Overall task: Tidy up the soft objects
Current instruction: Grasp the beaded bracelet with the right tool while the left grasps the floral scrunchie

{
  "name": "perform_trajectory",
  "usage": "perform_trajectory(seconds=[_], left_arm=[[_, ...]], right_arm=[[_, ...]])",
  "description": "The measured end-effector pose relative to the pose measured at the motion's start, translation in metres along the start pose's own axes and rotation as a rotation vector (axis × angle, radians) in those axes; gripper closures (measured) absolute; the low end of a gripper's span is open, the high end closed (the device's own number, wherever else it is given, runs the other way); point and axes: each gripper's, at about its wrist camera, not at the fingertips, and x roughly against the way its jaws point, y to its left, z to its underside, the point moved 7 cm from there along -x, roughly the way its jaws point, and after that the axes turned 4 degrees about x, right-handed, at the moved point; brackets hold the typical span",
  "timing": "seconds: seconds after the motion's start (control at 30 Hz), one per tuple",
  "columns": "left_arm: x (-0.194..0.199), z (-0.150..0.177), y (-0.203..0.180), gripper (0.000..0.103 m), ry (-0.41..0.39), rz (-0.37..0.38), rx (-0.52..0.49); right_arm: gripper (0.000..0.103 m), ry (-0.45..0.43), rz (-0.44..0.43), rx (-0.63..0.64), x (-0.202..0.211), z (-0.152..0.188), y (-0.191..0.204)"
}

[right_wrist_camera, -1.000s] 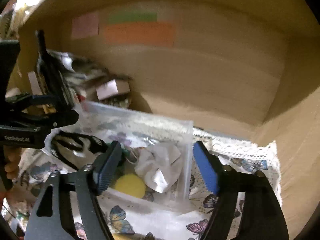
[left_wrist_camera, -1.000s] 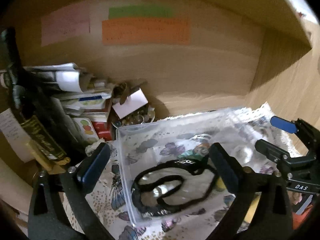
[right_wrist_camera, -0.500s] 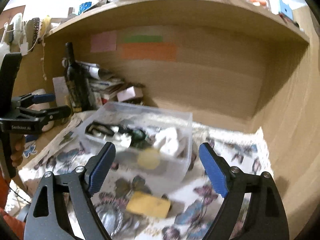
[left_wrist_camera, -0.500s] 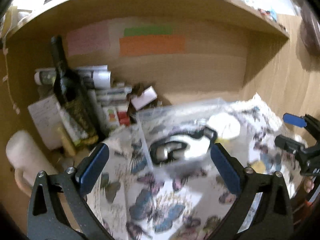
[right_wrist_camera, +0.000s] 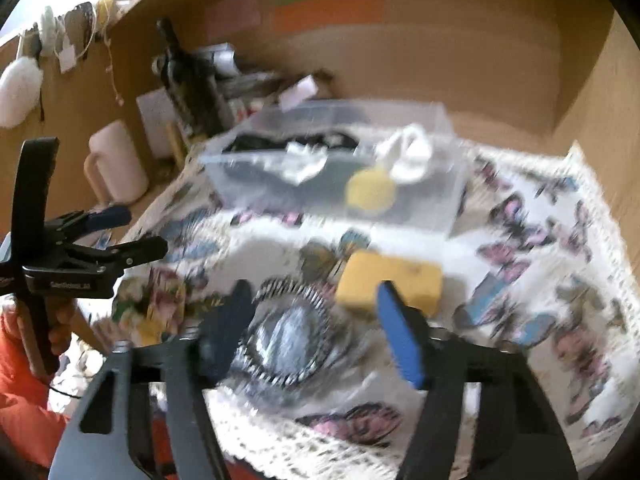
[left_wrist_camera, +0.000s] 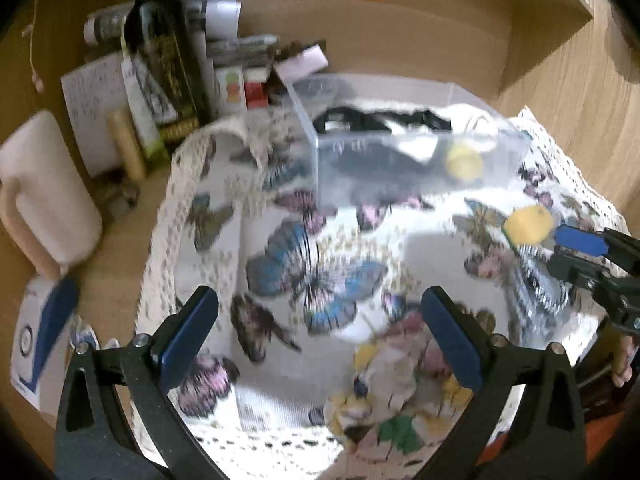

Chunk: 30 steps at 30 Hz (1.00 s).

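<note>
A clear plastic bin [left_wrist_camera: 400, 160] [right_wrist_camera: 336, 184] stands at the back of the butterfly cloth [left_wrist_camera: 304, 264]. It holds a black band [left_wrist_camera: 380, 120], white cloth [right_wrist_camera: 408, 152] and a yellow round sponge [right_wrist_camera: 370, 192]. A yellow sponge block [right_wrist_camera: 390, 280] [left_wrist_camera: 528, 224] and a black-and-white striped ring in clear wrap [right_wrist_camera: 292, 336] lie on the cloth in front. A floral soft item [left_wrist_camera: 384, 396] lies near the front edge. My left gripper [left_wrist_camera: 320, 340] is open and empty above the cloth. My right gripper [right_wrist_camera: 316, 332] is open, its jaws either side of the striped ring.
A dark bottle [left_wrist_camera: 164, 48], papers and small boxes [left_wrist_camera: 236, 84] crowd the back left corner. A pale mug [left_wrist_camera: 44, 188] [right_wrist_camera: 116, 164] stands at the left. Wooden walls [right_wrist_camera: 480, 60] and a shelf close in the back and right.
Both grippers have pulled back from the bin toward the front of the cloth. The right gripper now sits low over the striped ring beside the yellow sponge block.
</note>
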Motion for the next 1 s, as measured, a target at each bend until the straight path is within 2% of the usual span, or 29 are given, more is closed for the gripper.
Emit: perform_trajectory(seconds=[0.1, 0.17, 0.2, 0.27, 0.33, 0.4, 0.47, 0.5, 0.57, 0.6, 0.73, 1.0], left_arm=[[-0.001, 0.012, -0.001, 0.000, 0.026, 0.015, -0.013], [-0.003, 0.017, -0.003, 0.000, 0.046, 0.026, -0.014], [-0.004, 0.020, -0.005, 0.000, 0.051, 0.028, -0.017], [-0.004, 0.022, -0.007, 0.000, 0.045, 0.021, -0.032], [-0.003, 0.023, -0.010, 0.001, 0.027, 0.015, -0.049], [0.000, 0.022, -0.014, 0.016, 0.011, 0.023, -0.064], [0.000, 0.022, -0.021, 0.040, 0.024, 0.051, -0.085], [0.000, 0.022, -0.023, 0.045, 0.027, 0.067, -0.092], [-0.001, 0.022, -0.028, 0.072, 0.031, 0.088, -0.111], [-0.001, 0.021, -0.029, 0.078, 0.032, 0.096, -0.119], [0.004, 0.012, -0.027, 0.087, -0.007, 0.078, -0.121], [0.020, -0.016, -0.010, 0.089, -0.088, 0.069, -0.040]], right_arm=[[0.075, 0.053, -0.020, -0.012, -0.010, 0.013, 0.000], [0.079, 0.079, -0.027, -0.021, -0.015, 0.020, -0.001], [0.086, 0.080, -0.037, -0.028, -0.016, 0.021, -0.002], [0.092, 0.069, -0.042, -0.032, -0.014, 0.021, -0.002], [0.094, 0.056, -0.036, -0.028, -0.012, 0.019, -0.002], [0.095, 0.042, -0.028, -0.024, -0.010, 0.016, -0.002], [0.096, 0.026, -0.019, -0.021, -0.007, 0.013, -0.002], [0.096, 0.018, -0.020, -0.023, -0.005, 0.011, -0.003], [0.097, 0.005, -0.021, -0.026, -0.003, 0.008, -0.004], [0.097, -0.003, -0.019, -0.027, -0.002, 0.007, -0.004], [0.097, -0.020, 0.004, -0.020, 0.002, 0.003, -0.007], [0.091, 0.041, -0.023, -0.049, -0.005, 0.013, -0.008]])
